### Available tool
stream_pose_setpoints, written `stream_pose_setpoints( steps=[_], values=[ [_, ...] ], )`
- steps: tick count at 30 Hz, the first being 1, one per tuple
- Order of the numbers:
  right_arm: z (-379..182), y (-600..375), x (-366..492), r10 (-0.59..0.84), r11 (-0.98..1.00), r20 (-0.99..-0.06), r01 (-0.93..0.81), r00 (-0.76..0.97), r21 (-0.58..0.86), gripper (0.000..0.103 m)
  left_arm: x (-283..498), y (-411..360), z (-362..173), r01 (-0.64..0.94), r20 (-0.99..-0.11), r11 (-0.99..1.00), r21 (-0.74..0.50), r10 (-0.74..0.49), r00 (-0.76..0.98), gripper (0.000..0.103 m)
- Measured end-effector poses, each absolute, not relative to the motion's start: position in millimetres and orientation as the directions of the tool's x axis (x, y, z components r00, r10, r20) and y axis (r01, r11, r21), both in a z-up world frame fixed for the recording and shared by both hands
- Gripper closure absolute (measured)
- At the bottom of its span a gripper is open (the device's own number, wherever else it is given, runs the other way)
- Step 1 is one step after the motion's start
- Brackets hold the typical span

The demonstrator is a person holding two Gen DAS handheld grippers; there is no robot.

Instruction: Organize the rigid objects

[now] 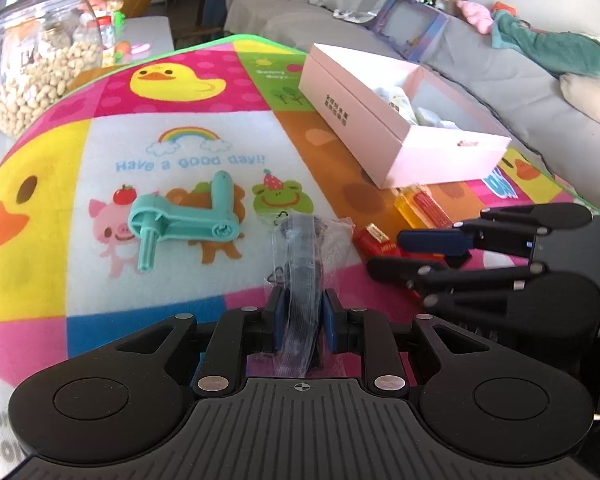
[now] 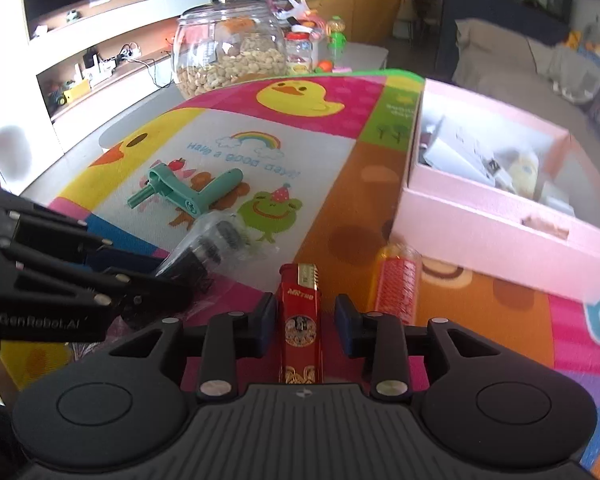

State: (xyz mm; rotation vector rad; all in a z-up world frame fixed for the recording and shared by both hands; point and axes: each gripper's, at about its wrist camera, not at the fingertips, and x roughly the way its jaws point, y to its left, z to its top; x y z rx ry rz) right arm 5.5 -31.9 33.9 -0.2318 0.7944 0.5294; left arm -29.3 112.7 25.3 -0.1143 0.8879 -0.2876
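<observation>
My left gripper [image 1: 302,312] is shut on a clear plastic bag with a dark part inside [image 1: 304,248], low over the mat; it also shows in the right wrist view [image 2: 216,244]. My right gripper [image 2: 305,318] is open, its jaws on either side of a red lighter [image 2: 300,320] that lies on the mat, with a gap on the right side. The lighter also shows in the left wrist view [image 1: 374,238]. An orange-yellow lighter [image 2: 396,284] lies just right of it. A teal plastic crank handle [image 1: 184,220] lies on the mat.
A pink open box [image 2: 480,216] with several small items stands at the right on the colourful play mat [image 1: 180,128]. A glass jar of nuts [image 1: 40,60] stands at the far left. A grey sofa [image 1: 500,80] lies behind.
</observation>
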Motion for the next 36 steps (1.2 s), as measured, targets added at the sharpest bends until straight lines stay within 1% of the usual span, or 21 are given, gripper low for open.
stream_pose_setpoints(
  steps=[3,5,8,11,13,14,15,16,20,22,24,27,28,29,30,31,32,36],
  values=[
    [34.5,-31.6,4.5,0.365,0.839,-0.723,-0.544,0.587,-0.019,0.071,-30.0,108.0,23.0,0.211,-0.730,0.959,-0.187,-0.280,0.623,0.080],
    [36.5,-33.2,0.9,0.373,0.828,-0.727,-0.561,0.576,-0.019,0.080,-29.6,103.0,23.1,0.215,-0.723,0.962,-0.166,-0.267,0.637,0.080],
    [42.2,-40.4,-6.0,0.390,0.820,-0.736,-0.572,0.554,0.005,0.080,-31.3,98.5,24.4,0.230,-0.714,0.963,-0.137,-0.257,0.651,0.081],
    [58.3,-56.2,-17.4,0.410,0.823,-0.713,-0.568,0.569,0.021,0.080,-39.6,95.7,31.9,0.294,-0.695,0.944,-0.150,-0.312,0.648,0.081],
    [75.0,-70.4,-24.2,0.418,0.833,-0.690,-0.553,0.590,0.031,0.081,-47.6,94.7,45.3,0.335,-0.665,0.931,-0.143,-0.341,0.664,0.081],
    [85.0,-78.2,-26.8,0.422,0.838,-0.674,-0.544,0.606,0.036,0.087,-51.2,94.6,54.8,0.349,-0.644,0.928,-0.131,-0.347,0.682,0.081],
    [96.4,-86.0,-28.8,0.425,0.845,-0.655,-0.534,0.624,0.040,0.091,-54.2,94.1,65.5,0.360,-0.620,0.925,-0.120,-0.354,0.701,0.081],
    [109.2,-94.5,-29.5,0.429,0.852,-0.630,-0.522,0.647,0.045,0.092,-55.6,93.8,77.4,0.370,-0.596,0.922,-0.113,-0.361,0.718,0.081],
    [163.3,-127.4,-25.9,0.421,0.886,-0.498,-0.462,0.758,0.046,0.092,-47.4,85.0,131.2,0.411,-0.490,0.908,-0.084,-0.397,0.776,0.081],
    [180.7,-139.2,-19.9,0.389,0.908,-0.459,-0.415,0.799,0.046,0.092,-39.4,77.4,154.0,0.428,-0.439,0.901,-0.071,-0.413,0.798,0.081],
    [187.2,-146.8,-17.4,0.376,0.917,-0.442,-0.396,0.814,0.051,0.092,-32.1,71.0,168.7,0.433,-0.401,0.900,-0.057,-0.418,0.815,0.081],
    [173.7,-145.5,-21.9,0.393,0.904,-0.478,-0.426,0.786,0.043,0.091,-27.4,65.9,172.2,0.431,-0.393,0.900,-0.069,-0.422,0.817,0.081],
    [164.3,-143.0,-24.1,0.392,0.899,-0.498,-0.436,0.774,0.031,0.086,-28.2,65.0,168.5,0.435,-0.402,0.897,-0.078,-0.428,0.810,0.081],
    [154.2,-140.9,-26.6,0.389,0.896,-0.517,-0.444,0.763,0.020,0.071,-29.2,64.7,162.4,0.437,-0.418,0.895,-0.086,-0.431,0.800,0.081],
    [142.3,-138.6,-28.2,0.391,0.890,-0.537,-0.456,0.748,0.013,0.060,-30.8,64.8,154.1,0.438,-0.442,0.894,-0.091,-0.431,0.787,0.081],
    [129.9,-135.6,-29.2,0.398,0.882,-0.558,-0.471,0.728,0.013,0.037,-32.4,65.0,144.4,0.437,-0.469,0.894,-0.096,-0.428,0.773,0.081],
    [117.9,-133.7,-29.7,0.402,0.878,-0.575,-0.478,0.712,0.021,0.031,-34.8,66.9,133.4,0.432,-0.497,0.896,-0.103,-0.422,0.758,0.081],
    [72.4,-121.6,-34.0,0.430,0.845,-0.658,-0.533,0.618,0.052,0.031,-37.6,81.3,87.6,0.375,-0.605,0.908,-0.185,-0.406,0.685,0.081]
  ],
)
